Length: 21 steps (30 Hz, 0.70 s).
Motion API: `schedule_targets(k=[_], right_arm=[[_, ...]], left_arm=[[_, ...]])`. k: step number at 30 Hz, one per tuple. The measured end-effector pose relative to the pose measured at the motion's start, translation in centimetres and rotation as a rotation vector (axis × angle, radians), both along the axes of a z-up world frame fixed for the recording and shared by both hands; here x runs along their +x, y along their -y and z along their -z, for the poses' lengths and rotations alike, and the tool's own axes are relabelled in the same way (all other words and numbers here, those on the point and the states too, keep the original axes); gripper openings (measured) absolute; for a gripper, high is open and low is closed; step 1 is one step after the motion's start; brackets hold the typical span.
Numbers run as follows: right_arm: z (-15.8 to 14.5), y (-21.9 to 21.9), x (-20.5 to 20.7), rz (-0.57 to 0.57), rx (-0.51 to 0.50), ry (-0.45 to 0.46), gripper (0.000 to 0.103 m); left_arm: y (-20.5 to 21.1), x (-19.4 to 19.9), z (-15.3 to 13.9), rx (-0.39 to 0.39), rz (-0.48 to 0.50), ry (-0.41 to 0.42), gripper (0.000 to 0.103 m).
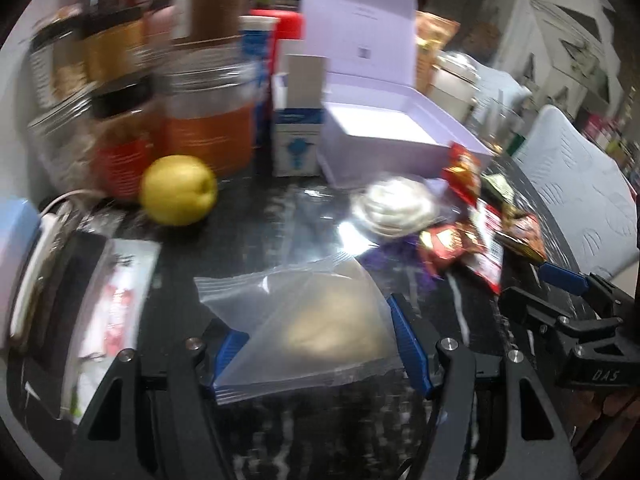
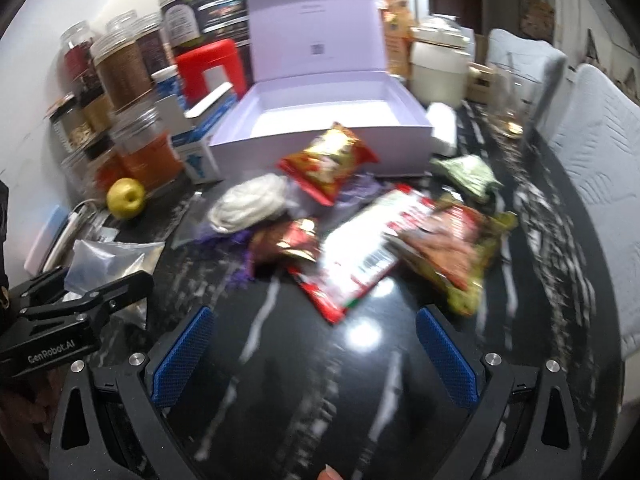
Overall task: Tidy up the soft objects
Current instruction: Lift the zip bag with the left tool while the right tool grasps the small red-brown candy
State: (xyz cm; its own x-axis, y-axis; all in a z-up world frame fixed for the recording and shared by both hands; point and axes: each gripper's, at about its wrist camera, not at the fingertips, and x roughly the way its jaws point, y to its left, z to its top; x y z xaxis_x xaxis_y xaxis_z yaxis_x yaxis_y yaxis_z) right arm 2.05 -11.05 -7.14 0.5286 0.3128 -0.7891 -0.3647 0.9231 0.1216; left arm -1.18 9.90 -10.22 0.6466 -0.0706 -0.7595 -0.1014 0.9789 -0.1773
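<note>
Straddling a clear bag (image 1: 304,320), left claw (image 1: 320,344) gapes.

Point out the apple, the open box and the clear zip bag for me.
apple (image 1: 178,190): left wrist view, middle of its yellow skin.
open box (image 2: 320,142): right wrist view, front wall.
clear zip bag (image 1: 304,320): left wrist view, centre of the plastic.

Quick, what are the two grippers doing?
Left gripper: open around a clear zip plastic bag.
Right gripper: open, holding nothing.
</note>
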Motion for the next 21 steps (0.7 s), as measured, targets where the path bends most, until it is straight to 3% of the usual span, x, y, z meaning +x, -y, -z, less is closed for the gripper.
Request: schedule_targets(k=[3,5,7,16,21], right_arm=[[0.3,-1.0,0.8,-0.015,0.008,-0.001,0.097],[1.0,-1.7,1.9,-0.023,-0.002,-0.025,0.081],[1.5,-2.2,2.8,-0.032,-0.007,-0.04,0.076],[2.5,-3.5,5.0,-0.032,-0.015,-0.016,0.065],[2.7,-4.6,5.3,-0.05,-0.114,0.003,0.064]], left_arm=[[-1.5,-0.2,0.1,-0.004,-0.033,-0.003,0.066],[-2.2,-0.1,0.4,-0.013,-0.044,-0.007,0.066],[-2.3,0.0,0.5,-0.018,-0.045,-0.007,0.066],[-2.0,0.6,0.3,-0.063,-0.017,0.01,0.066],[-2.1,0.6,0.0,-0.069,-0.023,0.021,0.066]])
